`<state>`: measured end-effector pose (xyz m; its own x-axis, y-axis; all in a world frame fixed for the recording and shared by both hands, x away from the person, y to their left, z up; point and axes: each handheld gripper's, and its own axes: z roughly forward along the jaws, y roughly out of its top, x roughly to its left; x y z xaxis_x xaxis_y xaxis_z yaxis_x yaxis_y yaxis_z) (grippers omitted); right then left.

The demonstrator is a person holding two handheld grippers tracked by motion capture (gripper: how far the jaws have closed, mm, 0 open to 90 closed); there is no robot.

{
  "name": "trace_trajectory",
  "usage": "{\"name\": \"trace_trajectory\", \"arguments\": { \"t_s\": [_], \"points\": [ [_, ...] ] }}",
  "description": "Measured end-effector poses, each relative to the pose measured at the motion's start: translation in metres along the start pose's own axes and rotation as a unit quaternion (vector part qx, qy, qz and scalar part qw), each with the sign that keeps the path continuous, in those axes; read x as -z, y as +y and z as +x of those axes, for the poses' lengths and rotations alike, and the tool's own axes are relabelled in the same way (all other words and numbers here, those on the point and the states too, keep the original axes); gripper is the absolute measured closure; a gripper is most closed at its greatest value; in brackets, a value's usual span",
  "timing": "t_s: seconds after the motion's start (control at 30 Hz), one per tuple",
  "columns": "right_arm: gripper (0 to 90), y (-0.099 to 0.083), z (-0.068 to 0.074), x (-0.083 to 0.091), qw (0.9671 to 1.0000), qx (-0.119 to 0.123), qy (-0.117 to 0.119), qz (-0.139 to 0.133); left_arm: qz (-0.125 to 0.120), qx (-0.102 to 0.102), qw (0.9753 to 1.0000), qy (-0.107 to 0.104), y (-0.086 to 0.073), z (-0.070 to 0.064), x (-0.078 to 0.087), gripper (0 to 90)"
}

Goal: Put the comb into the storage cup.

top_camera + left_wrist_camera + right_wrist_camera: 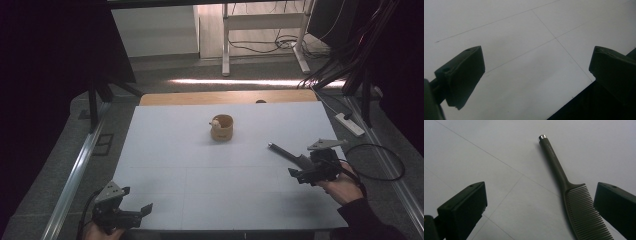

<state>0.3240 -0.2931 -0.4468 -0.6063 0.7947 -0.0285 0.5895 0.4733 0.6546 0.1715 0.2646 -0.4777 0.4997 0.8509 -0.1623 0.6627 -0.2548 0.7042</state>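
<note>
right gripper view, comb (576, 202) between spread jaws

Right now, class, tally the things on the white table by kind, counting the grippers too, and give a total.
Combs: 1, dark comb
Holders: 1, tan holder
Grippers: 2, left gripper and right gripper, both open
Total: 4
</note>
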Motion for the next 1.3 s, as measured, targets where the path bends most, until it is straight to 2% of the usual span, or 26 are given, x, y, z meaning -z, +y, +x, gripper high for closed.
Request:
{"name": "trace_trajectory", "arguments": {
  "t_s": [0.3, 0.67, 0.77, 0.9, 1.3],
  "points": [
    [0.0, 0.008, -0.007, -0.01, 0.9998, -0.001, 0.007, 0.017, 0.0, 0.0, 1.0, 0.0, 0.0, 0.0, 0.0, 1.2],
    [0.0, 0.02, -0.011, -0.019, 0.9997, -0.008, -0.005, 0.021, 0.0, 0.001, 1.0, -0.001, 0.0, 0.0, 0.0, 1.3],
    [0.0, 0.025, -0.013, -0.023, 0.9997, -0.013, -0.001, 0.022, 0.0, 0.0, 1.0, -0.001, 0.0, 0.0, 0.0, 1.2],
    [0.0, 0.028, -0.014, -0.027, 0.9995, -0.011, -0.01, 0.028, 0.0, 0.001, 1.0, -0.001, 0.0, 0.0, 0.0, 1.2],
    [0.0, 0.038, -0.019, -0.043, 0.9984, -0.003, -0.013, 0.055, 0.0, 0.002, 1.0, -0.002, 0.0, 0.0, 0.0, 1.4]
  ]
}}
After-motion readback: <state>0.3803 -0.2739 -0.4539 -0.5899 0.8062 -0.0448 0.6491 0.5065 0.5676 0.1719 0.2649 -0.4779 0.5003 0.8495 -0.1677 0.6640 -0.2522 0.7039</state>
